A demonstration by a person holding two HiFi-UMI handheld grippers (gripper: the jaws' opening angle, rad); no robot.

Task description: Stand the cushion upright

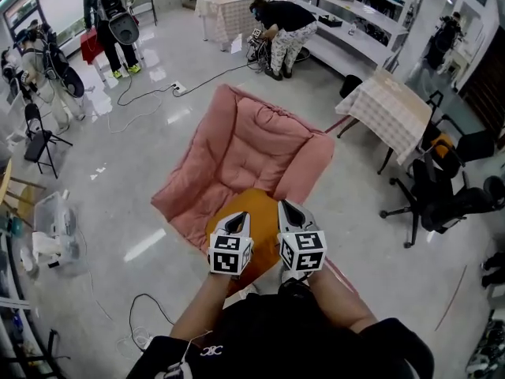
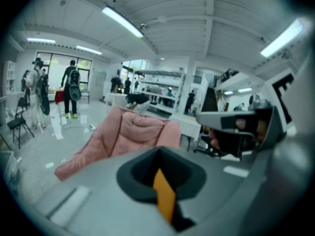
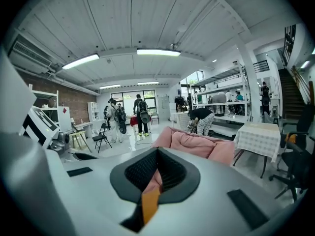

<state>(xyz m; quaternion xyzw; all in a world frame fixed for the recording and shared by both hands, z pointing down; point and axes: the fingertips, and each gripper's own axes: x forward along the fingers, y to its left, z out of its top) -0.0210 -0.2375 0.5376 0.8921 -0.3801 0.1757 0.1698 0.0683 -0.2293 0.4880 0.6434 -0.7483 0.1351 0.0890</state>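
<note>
Centrally, one orange cushion [image 1: 260, 229] is clamped by the left gripper [image 1: 239, 221] and the right gripper [image 1: 286, 209], against one pink chair [image 1: 237, 144].

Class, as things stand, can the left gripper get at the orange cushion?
Probably yes: the left gripper sits just over the orange cushion with nothing between them, though its jaws are shut and must open first.
</note>
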